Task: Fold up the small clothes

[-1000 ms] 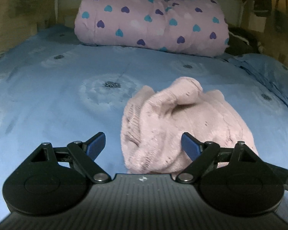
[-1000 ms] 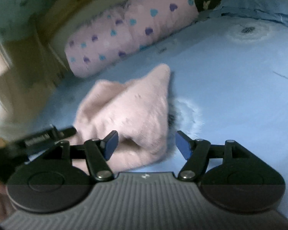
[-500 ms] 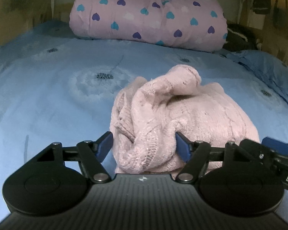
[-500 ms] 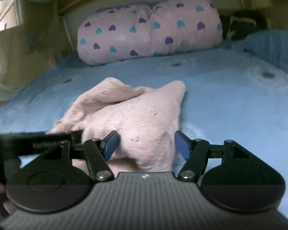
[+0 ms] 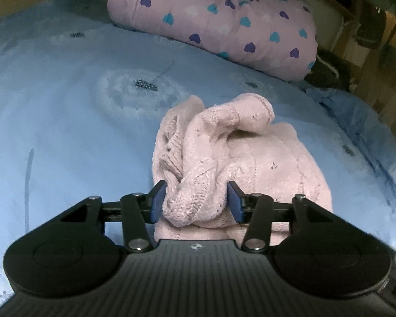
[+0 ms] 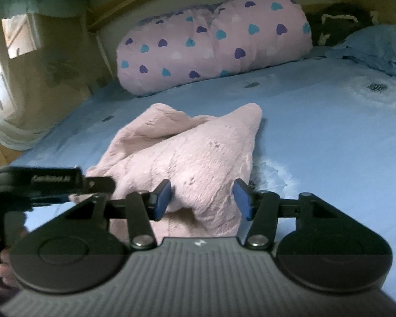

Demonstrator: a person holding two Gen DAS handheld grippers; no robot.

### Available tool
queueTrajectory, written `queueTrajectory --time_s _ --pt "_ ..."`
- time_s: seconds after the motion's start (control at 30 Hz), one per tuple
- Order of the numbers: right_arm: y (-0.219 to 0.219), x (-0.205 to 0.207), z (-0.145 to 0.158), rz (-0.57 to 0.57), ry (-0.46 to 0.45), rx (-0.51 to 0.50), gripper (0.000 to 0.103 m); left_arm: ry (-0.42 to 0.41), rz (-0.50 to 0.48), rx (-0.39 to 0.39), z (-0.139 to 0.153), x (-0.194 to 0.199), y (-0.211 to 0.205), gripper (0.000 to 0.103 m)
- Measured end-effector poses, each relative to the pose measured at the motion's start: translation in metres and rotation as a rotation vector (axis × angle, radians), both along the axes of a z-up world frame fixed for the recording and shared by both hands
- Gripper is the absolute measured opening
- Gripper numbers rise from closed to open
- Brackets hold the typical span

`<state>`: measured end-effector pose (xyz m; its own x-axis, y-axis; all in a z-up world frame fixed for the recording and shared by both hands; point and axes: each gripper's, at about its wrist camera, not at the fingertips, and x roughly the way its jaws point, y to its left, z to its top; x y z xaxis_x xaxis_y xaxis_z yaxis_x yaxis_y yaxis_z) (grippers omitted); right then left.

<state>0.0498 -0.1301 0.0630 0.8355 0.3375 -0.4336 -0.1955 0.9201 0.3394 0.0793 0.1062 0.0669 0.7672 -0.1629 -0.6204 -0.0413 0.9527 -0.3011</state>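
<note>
Closing left gripper: your pads press a bunched fold of the pink knit garment.
Right gripper: closing, garment between, pads not pressing.
Garment: frame centre, on blue bedsheet.

The left tool points downward and its jaws are closing, with knit fabric between them. The right tool is closing too, around fabric.
</note>
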Motion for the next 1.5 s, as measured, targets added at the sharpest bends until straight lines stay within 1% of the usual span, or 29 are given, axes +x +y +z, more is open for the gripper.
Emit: queueTrajectory --time_s 0.03,0.1,0.17,0.23,0.27,0.3,0.33,0.37,0.4,0.43,0.47,0.5,0.57,0.63,0.7,0.77,0.8,0.87,0.9,0.93,1.0,1.07,1.2,1.27,1.3,1.33,1.37,1.43,1.5 --pt "-0.002 -0.004 -0.001 0.007 -0.004 -0.001 0.056 0.003 -0.004 0.0 0.001 0.001 0.001 0.055" --pt "-0.001 -0.009 -0.003 0.026 -0.014 -0.036 0.058 0.003 -0.017 0.012 0.002 0.003 0.002 0.056" --pt "0.006 -0.009 -0.006 0.026 -0.025 -0.128 0.058 0.004 -0.036 0.026 0.0 0.007 0.003 0.056" --pt "0.017 -0.003 -0.009 0.033 -0.017 -0.233 0.058 0.029 -0.051 0.034 -0.004 0.011 0.004 0.056" --pt "0.023 0.002 -0.01 0.038 -0.012 -0.287 0.058 0.046 -0.052 0.036 -0.006 0.013 0.005 0.054" --pt "0.027 0.006 -0.011 0.035 -0.007 -0.332 0.058 0.057 -0.058 0.036 -0.006 0.014 0.005 0.05" --pt "0.031 0.009 -0.012 0.027 -0.002 -0.377 0.057 0.06 -0.08 0.038 -0.004 0.013 0.004 0.036" --pt "0.034 0.01 -0.012 0.003 -0.008 -0.415 0.056 0.06 -0.096 0.041 -0.001 0.013 0.003 0.031" --pt "0.034 0.011 -0.012 -0.026 -0.019 -0.442 0.052 0.063 -0.104 0.029 0.003 0.011 0.003 0.029" --pt "0.033 0.012 -0.011 -0.041 -0.021 -0.449 0.033 0.067 -0.107 0.011 0.006 0.008 0.005 0.027" --pt "0.031 0.014 -0.008 -0.022 -0.011 -0.416 0.03 0.071 -0.111 -0.012 0.011 0.006 0.008 0.026" --pt "0.028 0.014 -0.006 -0.024 -0.004 -0.388 0.029 0.075 -0.113 -0.029 0.016 0.002 0.011 0.026" --pt "0.018 0.009 0.003 -0.03 -0.02 -0.337 0.028 0.068 -0.13 -0.028 0.024 -0.008 0.012 0.026" --pt "0.008 0.007 0.008 -0.017 -0.006 -0.274 0.028 0.07 -0.147 0.004 0.025 -0.017 0.01 0.026" --pt "-0.003 0.004 0.008 0.002 0.019 -0.223 0.028 0.093 -0.152 0.052 0.016 -0.02 0.006 0.026" --pt "-0.005 0.003 0.0 0.025 0.041 -0.231 0.028 0.113 -0.155 0.101 0.005 -0.02 0.0 0.027" --pt "-0.006 0.004 -0.005 0.032 0.051 -0.235 0.028 0.123 -0.158 0.11 0.001 -0.02 -0.003 0.027" --pt "-0.007 0.005 -0.017 0.04 0.077 -0.222 0.03 0.126 -0.168 0.141 0.0 -0.02 -0.009 0.028" --pt "-0.009 0.006 -0.021 0.042 0.093 -0.198 0.03 0.125 -0.175 0.158 0.001 -0.02 -0.011 0.028" --pt "-0.012 0.008 -0.025 0.042 0.112 -0.153 0.031 0.125 -0.179 0.17 0.002 -0.019 -0.012 0.028" --pt "-0.021 0.01 -0.028 0.036 0.144 -0.062 0.033 0.125 -0.18 0.182 0.003 -0.019 -0.013 0.032" --pt "-0.028 0.013 -0.029 0.045 0.164 -0.013 0.033 0.123 -0.171 0.198 0.006 -0.021 -0.012 0.035" --pt "-0.033 0.009 -0.024 0.065 0.198 0.011 0.035 0.122 -0.162 0.205 0.014 -0.03 -0.008 0.036" --pt "-0.032 0.003 -0.016 0.07 0.225 0.007 0.036 0.112 -0.156 0.208 0.02 -0.035 -0.006 0.036" --pt "-0.031 -0.001 -0.011 0.083 0.223 0.003 0.036 0.106 -0.153 0.212 0.025 -0.036 -0.006 0.037" --pt "-0.032 -0.005 -0.006 0.098 0.213 -0.003 0.041 0.098 -0.149 0.216 0.029 -0.038 -0.005 0.037" --pt "-0.032 -0.009 0.0 0.117 0.194 -0.008 0.05 0.086 -0.148 0.223 0.035 -0.04 -0.005 0.037" --pt "-0.035 -0.017 0.012 0.133 0.145 -0.005 0.059 0.068 -0.148 0.232 0.043 -0.041 -0.004 0.038" --pt "-0.039 -0.022 0.019 0.129 0.111 0.013 0.06 0.052 -0.138 0.23 0.05 -0.039 -0.003 0.04"
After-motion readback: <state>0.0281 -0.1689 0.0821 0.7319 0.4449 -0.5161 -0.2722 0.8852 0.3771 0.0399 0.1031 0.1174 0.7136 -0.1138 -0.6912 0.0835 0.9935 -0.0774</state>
